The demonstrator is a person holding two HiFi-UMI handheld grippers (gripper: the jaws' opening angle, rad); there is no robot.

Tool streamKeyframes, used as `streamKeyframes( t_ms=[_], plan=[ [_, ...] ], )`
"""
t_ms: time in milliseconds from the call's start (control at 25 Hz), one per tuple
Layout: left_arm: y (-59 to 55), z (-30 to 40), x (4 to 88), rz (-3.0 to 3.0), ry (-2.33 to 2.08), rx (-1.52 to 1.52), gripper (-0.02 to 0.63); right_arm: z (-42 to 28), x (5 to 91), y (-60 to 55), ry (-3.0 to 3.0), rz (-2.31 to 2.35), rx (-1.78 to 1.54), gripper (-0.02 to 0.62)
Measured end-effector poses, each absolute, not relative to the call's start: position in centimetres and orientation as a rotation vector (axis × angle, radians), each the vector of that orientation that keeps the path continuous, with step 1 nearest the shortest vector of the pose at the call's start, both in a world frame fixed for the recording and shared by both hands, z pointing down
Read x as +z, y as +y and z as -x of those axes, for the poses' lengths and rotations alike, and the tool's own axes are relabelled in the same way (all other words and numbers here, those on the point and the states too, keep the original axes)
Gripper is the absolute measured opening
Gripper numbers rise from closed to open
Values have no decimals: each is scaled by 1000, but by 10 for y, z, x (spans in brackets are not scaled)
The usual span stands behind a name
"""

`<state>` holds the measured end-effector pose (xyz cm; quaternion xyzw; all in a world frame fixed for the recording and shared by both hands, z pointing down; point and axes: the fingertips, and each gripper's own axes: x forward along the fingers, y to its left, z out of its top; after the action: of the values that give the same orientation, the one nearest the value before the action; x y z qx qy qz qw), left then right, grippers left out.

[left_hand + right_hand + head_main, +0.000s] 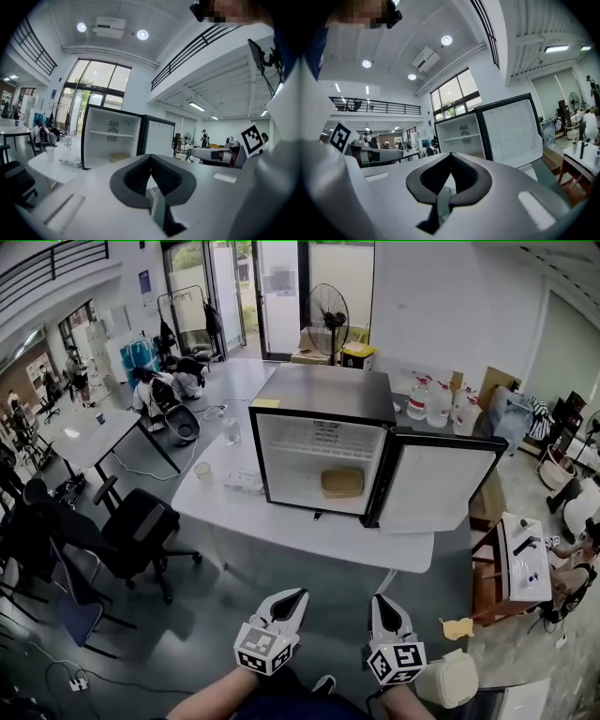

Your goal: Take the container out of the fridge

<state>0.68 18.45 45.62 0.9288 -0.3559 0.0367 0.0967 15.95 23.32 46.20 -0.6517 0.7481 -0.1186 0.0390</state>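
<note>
Inside the open mini fridge (323,399), at twelve o'clock, the tan container (342,482) lies on the floor. The left gripper view shows it too, but the right gripper's body covers that spot. The fridge stands on a white table (281,526) in an office with a black chair (141,521) at nine. The left gripper (287,600) and right gripper (386,607), at six, have their fingers together and hold nothing.

We note a white table (281,521) standing on the grey floor (216,615). The small black fridge (323,395) sits directly on its right half, with the door swung open past the table's right edge. On the left half, just left of the fridge, lies a flat pale packet (244,482). A small cup (202,471) stands near the packet, further left, and a clear glass (232,432) stands beyond them, toward the far edge.
</note>
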Motion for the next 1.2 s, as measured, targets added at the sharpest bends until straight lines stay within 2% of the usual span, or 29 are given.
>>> streamKeyframes(
  t_ms=[680,1200],
  plan=[
    [91,-20,465,-2776,-983,123,2,-165,466,147,2271,2059,-388,6],
    [-6,19,473,-2777,-889,106,2,-132,468,59,2201,2150,-415,6]
  ],
)
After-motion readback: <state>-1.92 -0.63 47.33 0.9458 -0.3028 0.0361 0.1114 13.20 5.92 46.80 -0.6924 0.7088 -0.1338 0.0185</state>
